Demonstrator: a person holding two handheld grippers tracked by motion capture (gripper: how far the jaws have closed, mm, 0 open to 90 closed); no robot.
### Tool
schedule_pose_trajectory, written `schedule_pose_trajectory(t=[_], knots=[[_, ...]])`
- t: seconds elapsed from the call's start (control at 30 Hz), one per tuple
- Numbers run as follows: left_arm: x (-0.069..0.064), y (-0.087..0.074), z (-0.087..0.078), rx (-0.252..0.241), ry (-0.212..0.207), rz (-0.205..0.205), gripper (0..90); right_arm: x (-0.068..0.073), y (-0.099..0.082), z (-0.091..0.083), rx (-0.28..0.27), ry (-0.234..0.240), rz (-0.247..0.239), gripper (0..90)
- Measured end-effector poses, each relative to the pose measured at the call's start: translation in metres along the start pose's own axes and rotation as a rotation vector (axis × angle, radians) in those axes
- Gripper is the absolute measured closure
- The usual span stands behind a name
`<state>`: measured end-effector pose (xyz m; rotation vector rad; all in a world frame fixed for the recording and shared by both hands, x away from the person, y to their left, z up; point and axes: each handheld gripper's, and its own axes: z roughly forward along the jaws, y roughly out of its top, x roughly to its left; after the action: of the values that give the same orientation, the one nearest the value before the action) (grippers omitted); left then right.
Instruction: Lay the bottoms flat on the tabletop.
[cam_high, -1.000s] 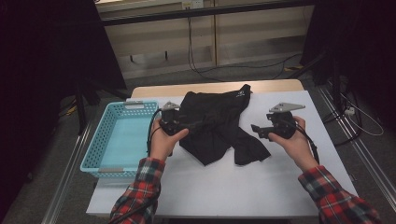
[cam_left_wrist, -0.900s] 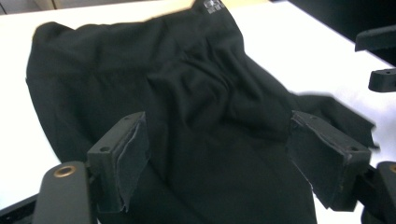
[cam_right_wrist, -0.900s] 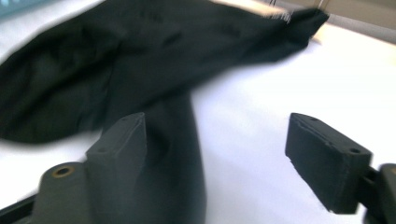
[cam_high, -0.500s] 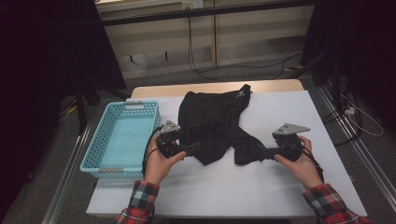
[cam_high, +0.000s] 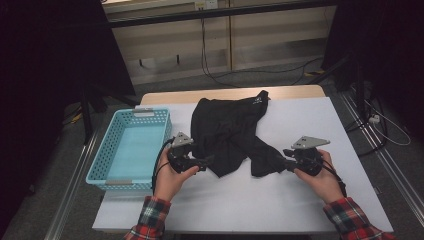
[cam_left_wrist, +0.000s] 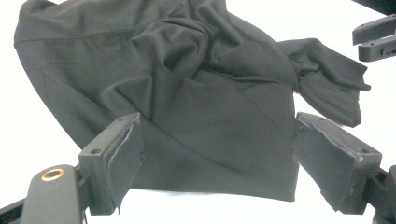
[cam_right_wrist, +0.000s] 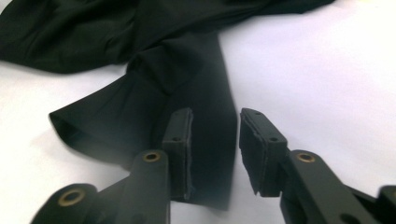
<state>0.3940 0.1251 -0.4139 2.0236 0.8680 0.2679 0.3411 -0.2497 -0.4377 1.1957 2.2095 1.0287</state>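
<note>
A black garment (cam_high: 230, 130) lies crumpled on the white table (cam_high: 280, 210). My left gripper (cam_high: 206, 161) rests at its near left hem, jaws open wide. In the left gripper view the hem (cam_left_wrist: 210, 154) lies between the left gripper's (cam_left_wrist: 217, 144) spread pads, untouched. My right gripper (cam_high: 286, 164) sits at the end of the sleeve on the near right. In the right gripper view the right gripper's (cam_right_wrist: 215, 135) jaws have just been closing; a narrow gap is left, with the sleeve's edge (cam_right_wrist: 205, 121) lying in it and the pads not pressing it.
A light blue plastic basket (cam_high: 100, 165) stands at the table's left side, close to my left hand. The right gripper's jaws (cam_left_wrist: 376, 39) appear at the top right of the left gripper view. Bare white table lies in front and to the right.
Both hands have drawn back toward the table's near side, to the garment's near edge. The right gripper's jaws have narrowed over the sleeve. The garment lies as before.
</note>
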Motion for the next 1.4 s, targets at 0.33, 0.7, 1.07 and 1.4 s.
schedule_pose_trajectory(t=[0.33, 0.7, 1.07, 1.4], knots=[[-0.001, -0.001, 0.002, 0.007, -0.008, 0.000, 17.6, 0.017, -0.003, 0.013, 0.067, 0.065, -0.058, 65.6], [-0.002, -0.002, 0.002, 0.010, -0.014, -0.008, 17.6, 0.012, -0.006, 0.014, 0.091, 0.081, -0.040, 90.0], [-0.001, -0.003, 0.000, 0.009, -0.021, -0.014, 17.6, 0.012, -0.008, -0.019, 0.027, 0.119, 0.001, 90.0], [-0.007, -0.001, 0.001, 0.006, -0.034, -0.009, 17.6, -0.012, -0.023, -0.054, -0.035, 0.068, 0.092, 90.0]])
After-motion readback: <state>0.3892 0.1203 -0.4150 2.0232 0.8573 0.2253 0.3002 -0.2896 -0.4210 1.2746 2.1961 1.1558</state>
